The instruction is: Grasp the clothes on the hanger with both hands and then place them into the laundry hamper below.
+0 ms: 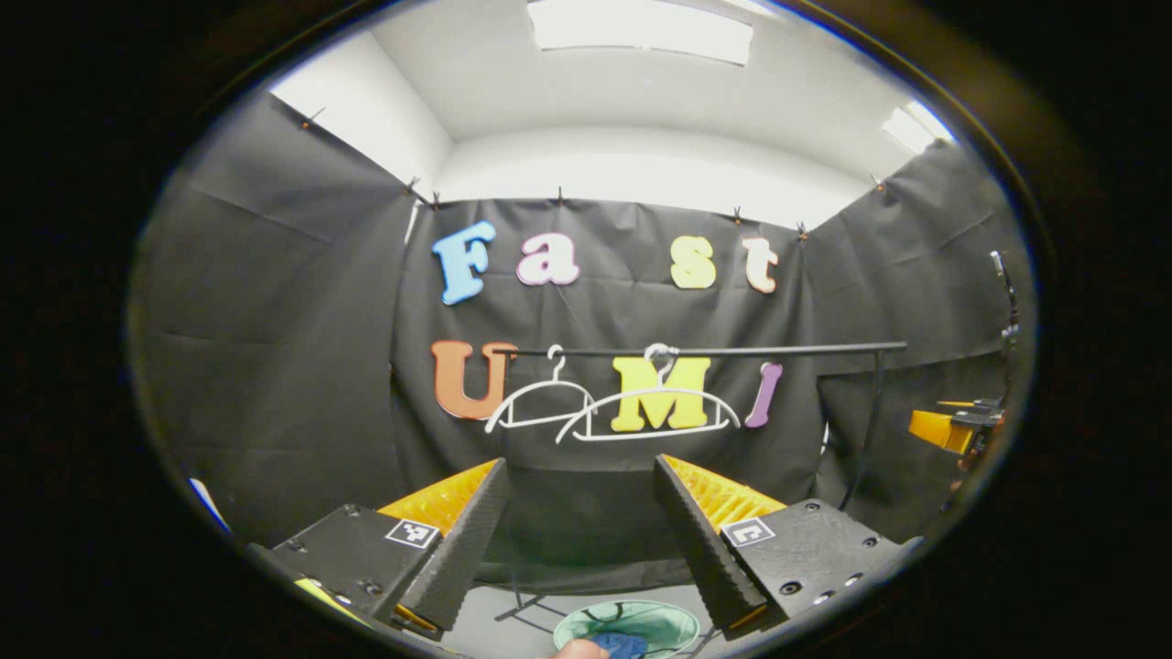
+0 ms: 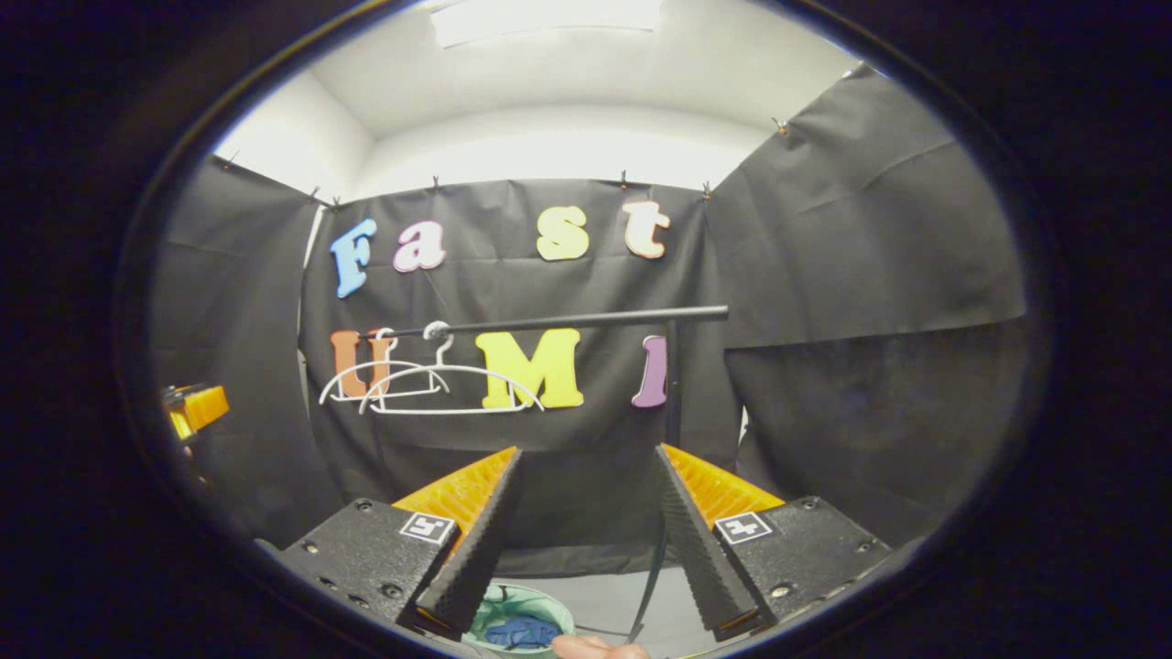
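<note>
Both hand-held grippers released; blue clothes inside green hamper; hangers bare.

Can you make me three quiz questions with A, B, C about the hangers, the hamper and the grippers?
1. Where is the blue clothing?
A. On a hanger
B. In the green laundry hamper
C. Between gripper fingers

2. How many white hangers hang on the black rail?
A. One
B. Two
C. Four

3. How is the left gripper?
A. Open
B. Shut on a hanger
C. Shut on cloth

Answers: 1 B, blue cloth lies inside the hamper. 2 B, two bare hangers hang side by side. 3 A, its fingers stand apart with nothing between.
</note>
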Demonstrator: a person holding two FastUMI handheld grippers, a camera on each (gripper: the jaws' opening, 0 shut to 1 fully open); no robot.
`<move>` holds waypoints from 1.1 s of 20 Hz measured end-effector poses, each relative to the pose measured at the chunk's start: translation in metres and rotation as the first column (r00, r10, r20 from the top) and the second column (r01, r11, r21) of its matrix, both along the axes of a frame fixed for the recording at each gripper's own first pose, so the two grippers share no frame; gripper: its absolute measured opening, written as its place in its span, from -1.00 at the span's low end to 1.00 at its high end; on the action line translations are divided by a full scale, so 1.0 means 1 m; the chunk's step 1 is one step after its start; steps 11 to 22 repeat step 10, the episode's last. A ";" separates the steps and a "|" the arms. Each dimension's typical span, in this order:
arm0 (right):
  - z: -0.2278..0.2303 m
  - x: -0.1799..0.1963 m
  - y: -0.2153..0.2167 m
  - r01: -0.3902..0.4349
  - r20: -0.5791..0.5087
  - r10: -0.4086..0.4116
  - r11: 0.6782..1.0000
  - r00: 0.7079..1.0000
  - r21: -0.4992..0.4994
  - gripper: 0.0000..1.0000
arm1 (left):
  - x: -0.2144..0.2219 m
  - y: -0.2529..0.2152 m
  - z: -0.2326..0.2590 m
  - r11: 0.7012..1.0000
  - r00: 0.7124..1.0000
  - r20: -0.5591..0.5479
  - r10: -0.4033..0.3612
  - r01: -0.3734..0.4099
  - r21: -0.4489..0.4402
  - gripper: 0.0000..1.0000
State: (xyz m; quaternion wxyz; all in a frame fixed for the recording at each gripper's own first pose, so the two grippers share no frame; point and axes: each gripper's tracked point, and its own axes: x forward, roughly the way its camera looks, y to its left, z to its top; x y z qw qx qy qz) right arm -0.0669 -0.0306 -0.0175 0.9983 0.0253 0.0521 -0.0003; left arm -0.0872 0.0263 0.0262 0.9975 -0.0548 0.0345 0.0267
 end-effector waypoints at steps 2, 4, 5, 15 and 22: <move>0.011 -0.023 -0.012 -0.030 0.027 0.030 1.000 0.999 0.007 0.77 | -0.034 -0.009 0.015 0.999 0.998 0.048 0.034 -0.035 0.028 1.00; 0.019 -0.042 -0.022 -0.061 0.053 0.061 0.998 0.997 0.006 0.77 | -0.062 -0.022 0.026 0.997 0.996 0.071 0.056 -0.059 0.044 1.00; 0.022 -0.049 -0.027 -0.071 0.066 0.071 0.997 0.995 0.000 0.77 | -0.073 -0.028 0.029 0.997 0.996 0.071 0.061 -0.065 0.049 1.00; 0.036 -0.072 -0.049 -0.090 0.097 0.088 0.996 0.991 0.013 0.77 | -0.112 -0.043 0.054 0.992 0.991 0.112 0.079 -0.089 0.088 1.00; 0.036 -0.072 -0.049 -0.090 0.097 0.088 0.996 0.991 0.013 0.77 | -0.112 -0.043 0.054 0.992 0.991 0.112 0.079 -0.089 0.088 1.00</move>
